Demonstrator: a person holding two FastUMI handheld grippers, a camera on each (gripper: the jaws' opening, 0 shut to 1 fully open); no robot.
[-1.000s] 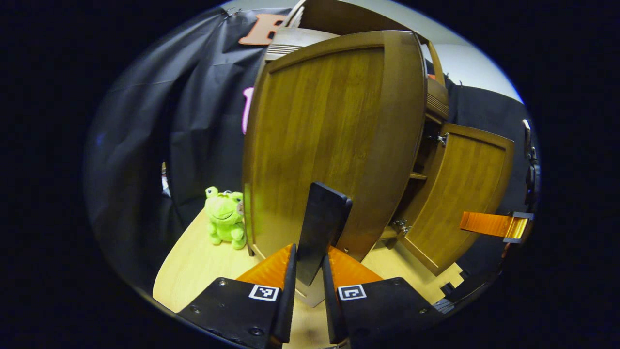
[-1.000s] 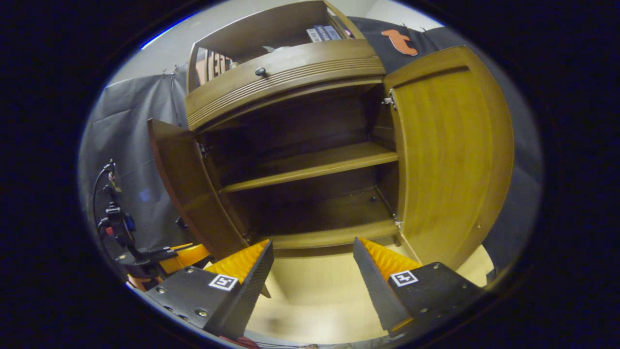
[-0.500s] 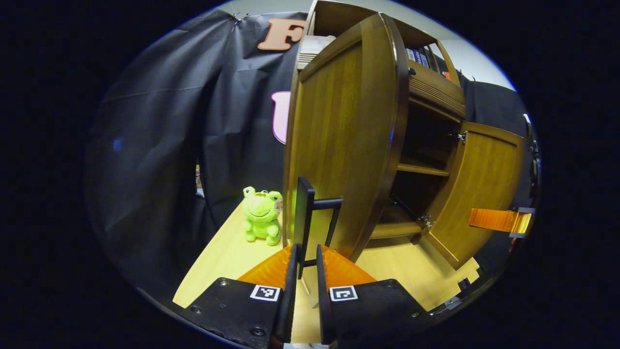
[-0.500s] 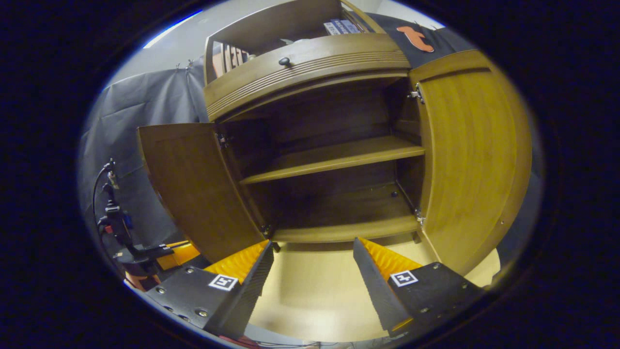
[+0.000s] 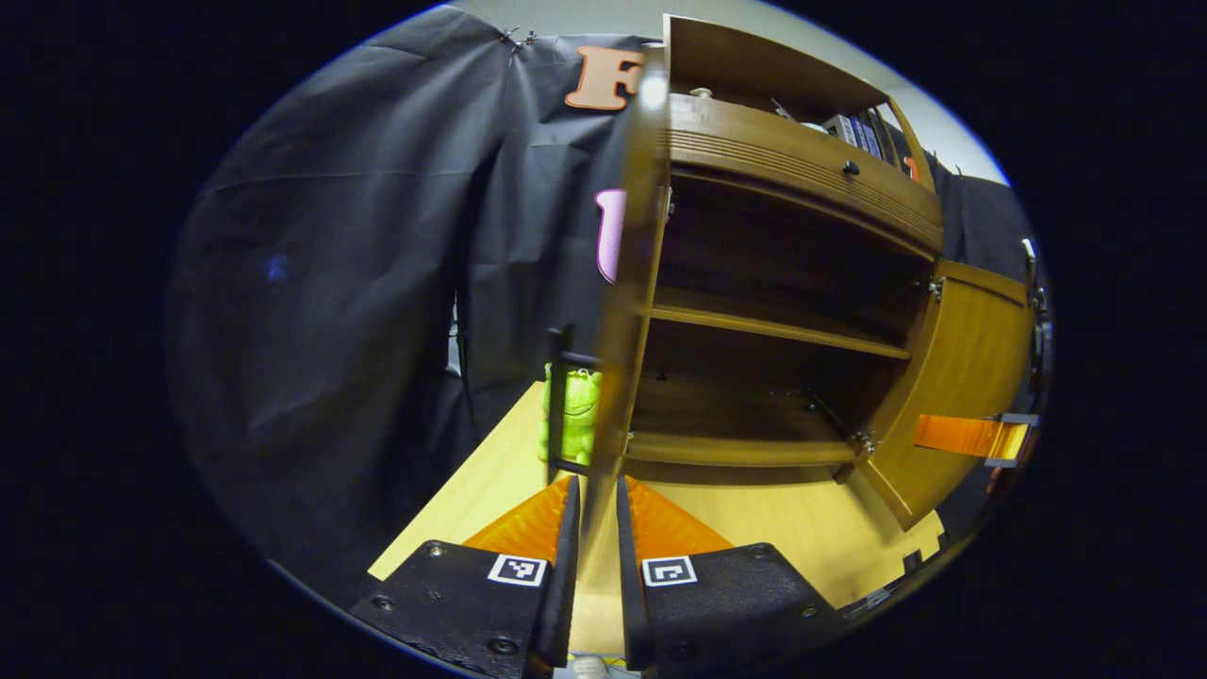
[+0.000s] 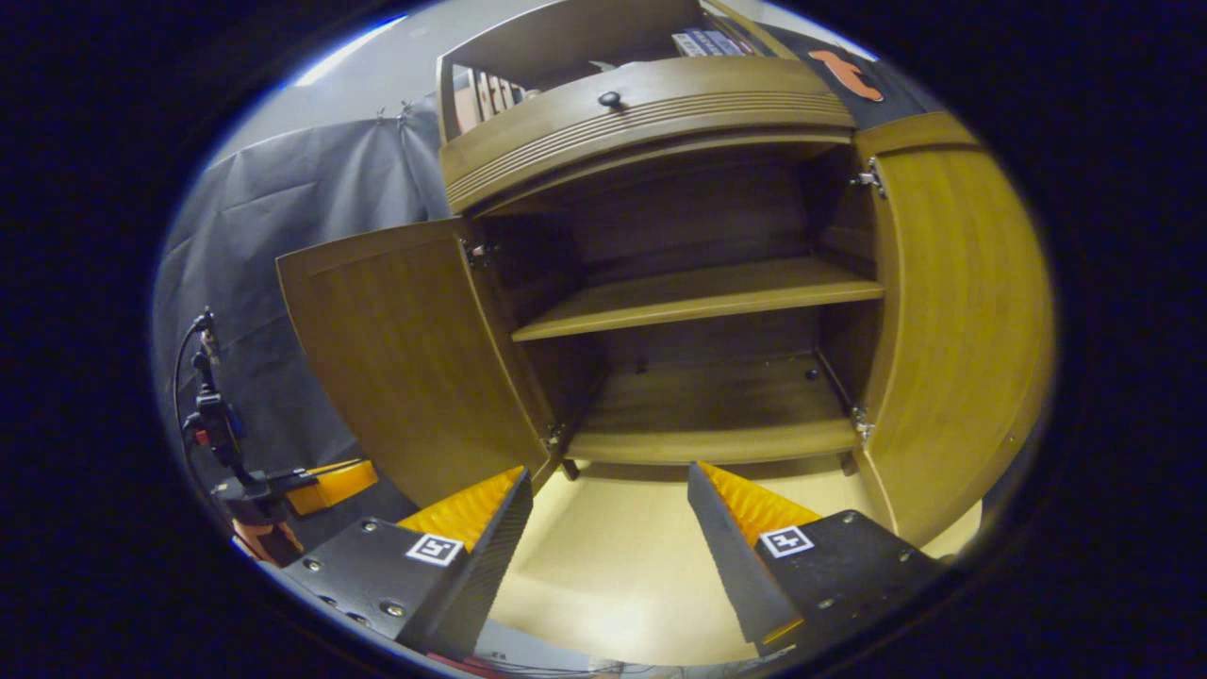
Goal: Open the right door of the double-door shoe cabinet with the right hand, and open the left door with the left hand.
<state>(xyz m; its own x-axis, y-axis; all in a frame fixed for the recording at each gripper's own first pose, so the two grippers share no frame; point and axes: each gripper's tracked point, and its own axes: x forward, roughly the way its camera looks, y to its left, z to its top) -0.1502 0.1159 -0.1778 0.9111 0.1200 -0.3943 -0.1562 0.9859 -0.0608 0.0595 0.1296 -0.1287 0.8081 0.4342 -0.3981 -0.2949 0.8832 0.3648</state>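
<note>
The wooden shoe cabinet (image 6: 717, 443) stands with both doors swung out and its two inner shelves bare. In the left gripper view the left door (image 5: 634, 283) is seen edge-on, and its lower edge runs down between my left gripper's (image 5: 596, 500) nearly closed fingers. The door's black handle (image 5: 560, 396) sits just above the left fingertip (image 5: 552, 514). In the right gripper view the left door (image 6: 415, 358) and right door (image 6: 952, 330) flank the opening. My right gripper (image 6: 611, 481) hangs open in front of the cabinet's base, holding nothing.
A green frog plush (image 5: 575, 415) sits on the light wooden table (image 5: 471, 500) behind the left door. A drawer with a dark knob (image 6: 611, 98) tops the cabinet, with books above it. The other gripper's orange finger (image 5: 971, 436) shows by the right door.
The left door has swung further outward with my left gripper, from angled to edge-on in the left gripper view. The right gripper stays open and has shifted slightly, so the cabinet sits further right.
</note>
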